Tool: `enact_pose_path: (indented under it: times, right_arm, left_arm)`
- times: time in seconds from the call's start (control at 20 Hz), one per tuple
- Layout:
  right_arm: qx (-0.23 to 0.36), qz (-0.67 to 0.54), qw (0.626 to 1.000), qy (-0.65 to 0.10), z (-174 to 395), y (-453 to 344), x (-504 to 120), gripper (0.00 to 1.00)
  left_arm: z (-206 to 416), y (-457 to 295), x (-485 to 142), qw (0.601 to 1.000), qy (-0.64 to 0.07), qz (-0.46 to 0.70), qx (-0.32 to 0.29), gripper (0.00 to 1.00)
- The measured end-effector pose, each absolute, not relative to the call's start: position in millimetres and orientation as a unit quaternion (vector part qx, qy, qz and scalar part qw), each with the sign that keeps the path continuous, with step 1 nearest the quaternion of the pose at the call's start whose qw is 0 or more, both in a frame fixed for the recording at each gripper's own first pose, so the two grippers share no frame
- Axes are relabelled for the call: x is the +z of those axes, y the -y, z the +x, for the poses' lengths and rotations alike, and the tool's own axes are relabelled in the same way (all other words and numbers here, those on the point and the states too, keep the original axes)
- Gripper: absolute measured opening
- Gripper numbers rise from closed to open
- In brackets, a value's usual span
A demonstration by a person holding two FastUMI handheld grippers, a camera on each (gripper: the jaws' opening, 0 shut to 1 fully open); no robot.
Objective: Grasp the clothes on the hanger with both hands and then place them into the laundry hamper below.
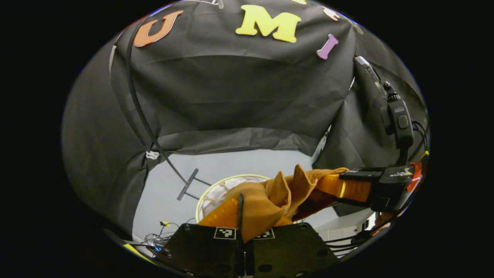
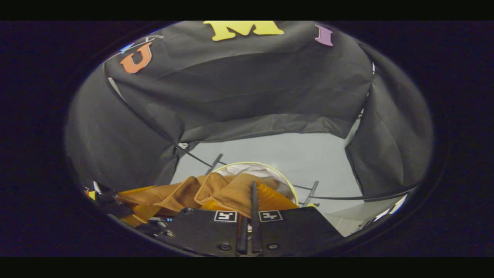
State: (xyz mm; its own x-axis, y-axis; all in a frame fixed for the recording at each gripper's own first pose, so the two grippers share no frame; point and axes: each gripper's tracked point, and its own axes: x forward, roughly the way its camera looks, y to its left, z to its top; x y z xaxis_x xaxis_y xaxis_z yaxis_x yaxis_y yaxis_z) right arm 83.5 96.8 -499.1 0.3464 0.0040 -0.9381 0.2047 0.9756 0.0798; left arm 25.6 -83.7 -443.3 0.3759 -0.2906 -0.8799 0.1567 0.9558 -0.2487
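Both tongs (image 1: 241, 208) (image 2: 251, 200) clamping brown garment (image 1: 270, 197), hamper (image 1: 216, 185) beyond

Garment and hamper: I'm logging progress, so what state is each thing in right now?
Brown garment: bunched, stretched between both tongs, above the hamper.
Laundry hamper: open-topped, white lining showing.
Left tongs: shut on the garment.
Right tongs: shut on the garment.

Booth wall was black cloth (image 1: 239, 96), creased, hanging in panels that met at tied corners. A thin black cable (image 1: 136, 104) ran down the cloth at left in the left gripper view. Floor (image 2: 293, 154) was pale grey, evenly lit. Loose wires (image 1: 158, 237) lay on the floor by the cloth's lower edge.
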Motion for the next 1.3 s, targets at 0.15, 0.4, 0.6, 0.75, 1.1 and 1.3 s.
enact_pose_path:
  times: [0.15,0.4,0.6,0.75,1.1,1.3]
  right_arm:
    - [-0.078,0.099,0.804,-0.581,74.3,-96.7,-499.4,0.07]
    - [-0.075,0.106,0.813,-0.568,66.4,-85.7,-482.4,0.20]
    - [-0.066,0.100,0.821,-0.558,48.4,-69.6,-462.1,0.37]
    - [-0.064,0.082,0.837,-0.538,31.1,-45.7,-435.8,0.50]
    - [-0.064,0.044,0.904,-0.421,-16.7,15.8,-318.1,0.63]
    - [-0.045,0.011,0.949,-0.312,-51.2,37.2,-221.5,0.66]
  left_arm:
    - [18.4,80.6,-452.4,0.808,-0.574,-0.056,-0.124,0.10]
    - [18.3,82.6,-448.1,0.809,-0.572,-0.063,-0.118,0.07]
    - [-0.6,90.7,-436.9,0.804,-0.582,-0.068,-0.106,0.51]
    - [-21.0,91.8,-423.2,0.805,-0.582,-0.069,-0.091,0.72]
    - [-38.3,91.1,-334.8,0.854,-0.514,-0.068,-0.035,0.94]
    - [-50.4,94.0,-244.0,0.910,-0.410,-0.061,-0.008,0.94]
